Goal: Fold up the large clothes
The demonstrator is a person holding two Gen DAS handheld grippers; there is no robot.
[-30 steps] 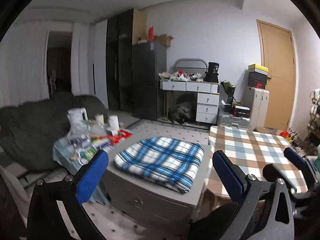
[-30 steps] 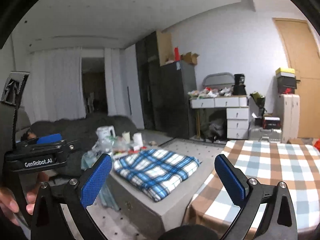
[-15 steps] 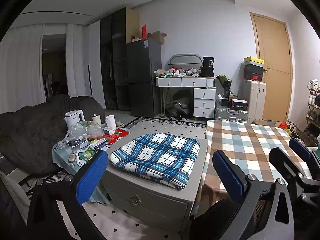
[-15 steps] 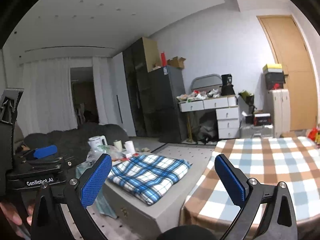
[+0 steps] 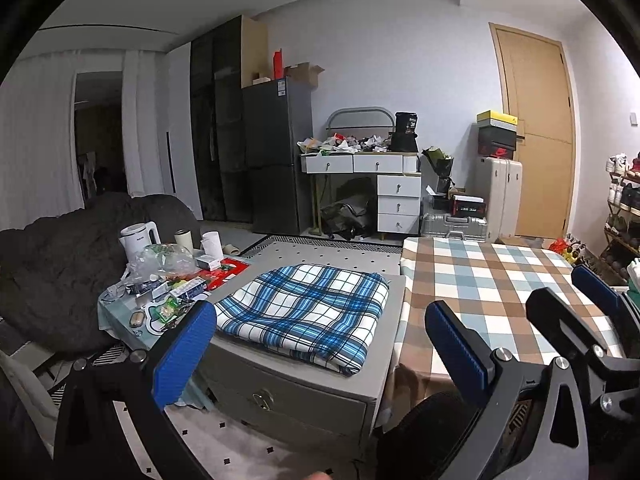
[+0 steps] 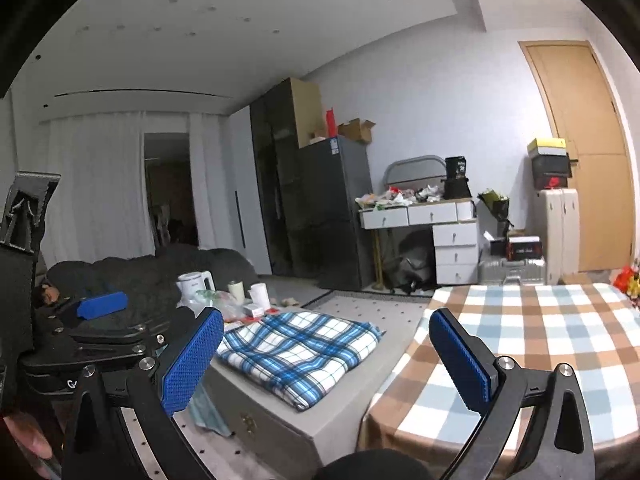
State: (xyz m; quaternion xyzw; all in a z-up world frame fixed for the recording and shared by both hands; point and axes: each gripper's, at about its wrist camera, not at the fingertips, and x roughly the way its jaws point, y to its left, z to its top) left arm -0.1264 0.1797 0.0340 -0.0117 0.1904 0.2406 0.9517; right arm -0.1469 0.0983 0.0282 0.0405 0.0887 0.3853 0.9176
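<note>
Change: both cameras have tipped upward over the last second, so the ceiling fills more of the right view; the folded cloth lies as it did.
Left gripper (image 5: 320,344): jaws spread wide, blue pads empty, held in the air short of the grey chest.
Right gripper (image 6: 326,354): jaws likewise wide apart, nothing between them, raised over the near edge of the checked table.
Hand (image 6: 28,442): fingertips show at the lower left of the right view, under the left gripper's body.
Folded cloth (image 5: 306,308): blue-and-white plaid, folded into a flat rectangle, lying on top of the grey chest, touched by neither gripper.
Grey chest (image 5: 296,396): low, with a latch on its front, just beside the checked table.
Checked table (image 5: 492,280): brown, blue and white cloth, bare.
Side table (image 5: 120,318): cluttered; white kettle (image 5: 138,240) at its back.
Far wall: white drawer desk (image 5: 384,192), dark fridge (image 5: 276,152), wooden door (image 5: 536,136).
</note>
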